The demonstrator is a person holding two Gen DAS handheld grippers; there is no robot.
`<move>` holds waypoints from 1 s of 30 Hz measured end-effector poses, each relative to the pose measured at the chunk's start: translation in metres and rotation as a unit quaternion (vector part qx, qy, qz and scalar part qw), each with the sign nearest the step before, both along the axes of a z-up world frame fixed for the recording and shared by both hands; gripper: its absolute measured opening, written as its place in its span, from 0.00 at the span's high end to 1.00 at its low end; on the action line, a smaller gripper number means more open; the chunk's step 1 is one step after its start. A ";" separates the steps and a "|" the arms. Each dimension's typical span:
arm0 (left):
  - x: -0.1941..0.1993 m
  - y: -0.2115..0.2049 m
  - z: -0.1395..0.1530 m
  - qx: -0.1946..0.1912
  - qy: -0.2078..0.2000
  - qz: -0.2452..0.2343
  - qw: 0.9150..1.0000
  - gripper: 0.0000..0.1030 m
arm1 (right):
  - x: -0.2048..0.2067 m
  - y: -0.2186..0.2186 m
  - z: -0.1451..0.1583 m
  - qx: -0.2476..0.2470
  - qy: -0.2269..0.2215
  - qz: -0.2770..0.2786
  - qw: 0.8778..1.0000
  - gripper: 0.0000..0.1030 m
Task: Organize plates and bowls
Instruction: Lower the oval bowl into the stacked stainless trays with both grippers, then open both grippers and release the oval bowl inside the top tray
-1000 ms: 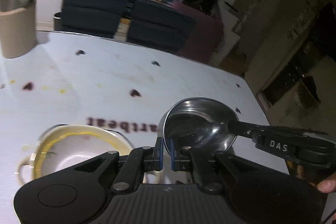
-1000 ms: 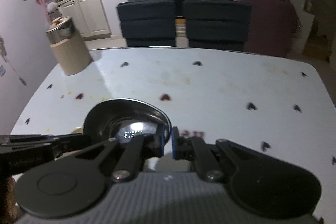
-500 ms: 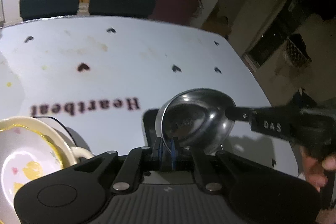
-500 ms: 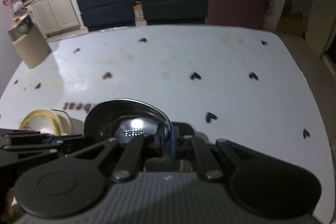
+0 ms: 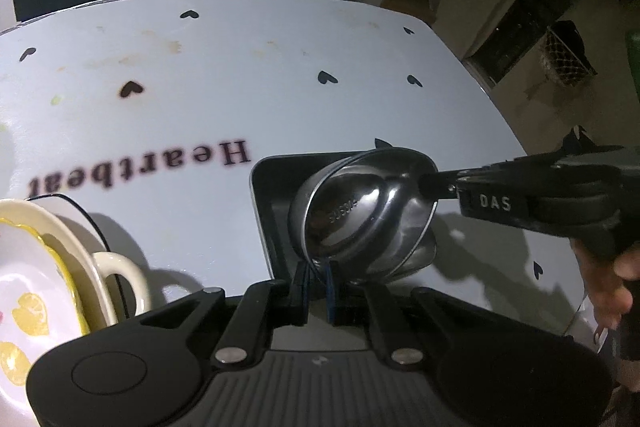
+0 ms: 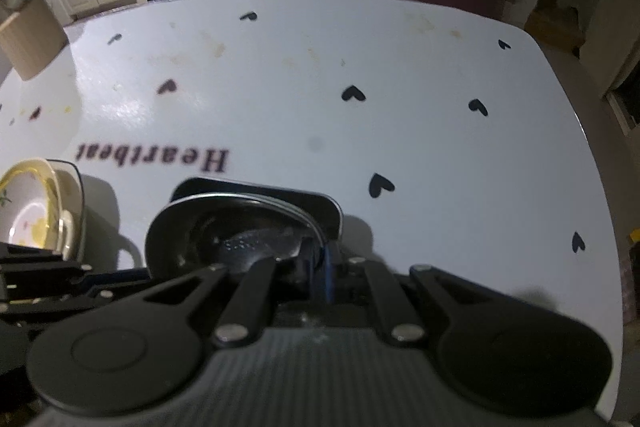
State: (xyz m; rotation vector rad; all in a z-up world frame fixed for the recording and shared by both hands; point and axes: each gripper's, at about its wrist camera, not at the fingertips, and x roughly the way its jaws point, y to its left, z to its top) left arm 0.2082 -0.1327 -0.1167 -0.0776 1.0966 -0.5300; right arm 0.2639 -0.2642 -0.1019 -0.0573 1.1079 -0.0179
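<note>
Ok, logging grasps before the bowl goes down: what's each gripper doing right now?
Left gripper: closed on the steel bowl's near rim.
Right gripper: closed on the same steel bowl's rim.

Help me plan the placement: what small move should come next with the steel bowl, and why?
Probably lower it straight down. Both tools, left and right, pinch the steel bowl's rim, and it hangs tilted over the dark tray, so levelling and lowering should seat it.

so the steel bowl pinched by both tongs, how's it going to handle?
The steel bowl looks thin-walled and rigid, so probably light and stiff. Its polished, mirror-like surface suggests it could slip, since the left tongs and right tongs each pinch only the rim. It hangs tilted above the dark tray, so it may rock once released.
</note>
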 end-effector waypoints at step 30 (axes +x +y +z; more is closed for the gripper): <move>0.026 0.020 0.013 0.001 -0.025 0.051 0.998 0.71 | 0.020 0.011 -0.010 -0.018 -0.011 0.023 1.000 0.85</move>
